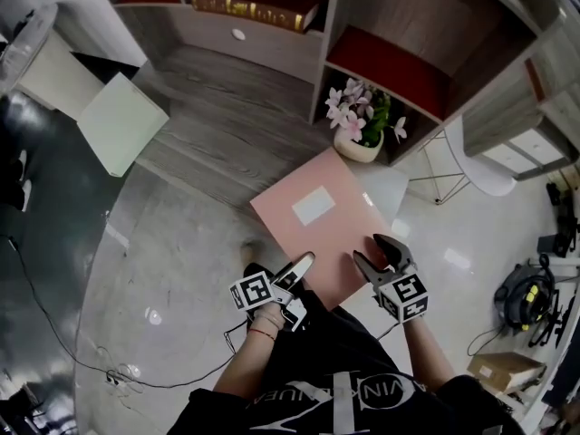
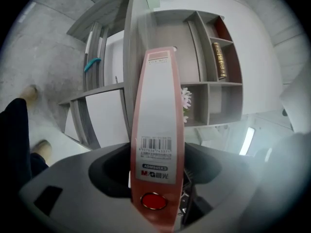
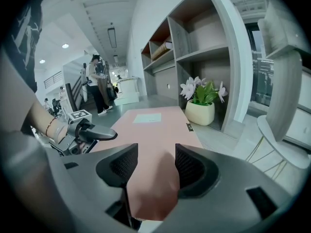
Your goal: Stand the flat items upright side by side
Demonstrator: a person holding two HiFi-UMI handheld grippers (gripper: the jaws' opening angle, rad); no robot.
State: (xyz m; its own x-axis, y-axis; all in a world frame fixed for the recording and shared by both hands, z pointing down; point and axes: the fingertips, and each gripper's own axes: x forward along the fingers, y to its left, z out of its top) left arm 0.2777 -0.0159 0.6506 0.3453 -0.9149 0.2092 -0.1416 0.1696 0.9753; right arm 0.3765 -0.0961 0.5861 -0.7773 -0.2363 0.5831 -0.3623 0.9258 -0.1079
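I hold a flat pink file box (image 1: 324, 227) in the air between both grippers, its broad face with a white label up. My left gripper (image 1: 303, 265) grips its near left edge. In the left gripper view the spine (image 2: 156, 144) with its barcode and red dot fills the gap of that gripper (image 2: 156, 181). My right gripper (image 1: 374, 248) is shut on the near right edge, and pink card (image 3: 154, 188) sits between its ribbed pads (image 3: 127, 165). A pale green flat item (image 1: 122, 121) lies on the wooden cabinet top at the left.
A shelf unit (image 1: 272, 53) stands ahead, with a gold-edged book (image 1: 254, 9) and a white pot of pink flowers (image 1: 360, 121) in its compartments. A white chair (image 1: 478, 163) stands to the right. Cables (image 1: 54, 333) and a cardboard box (image 1: 504, 370) lie on the glossy floor. People (image 3: 98, 81) stand far off.
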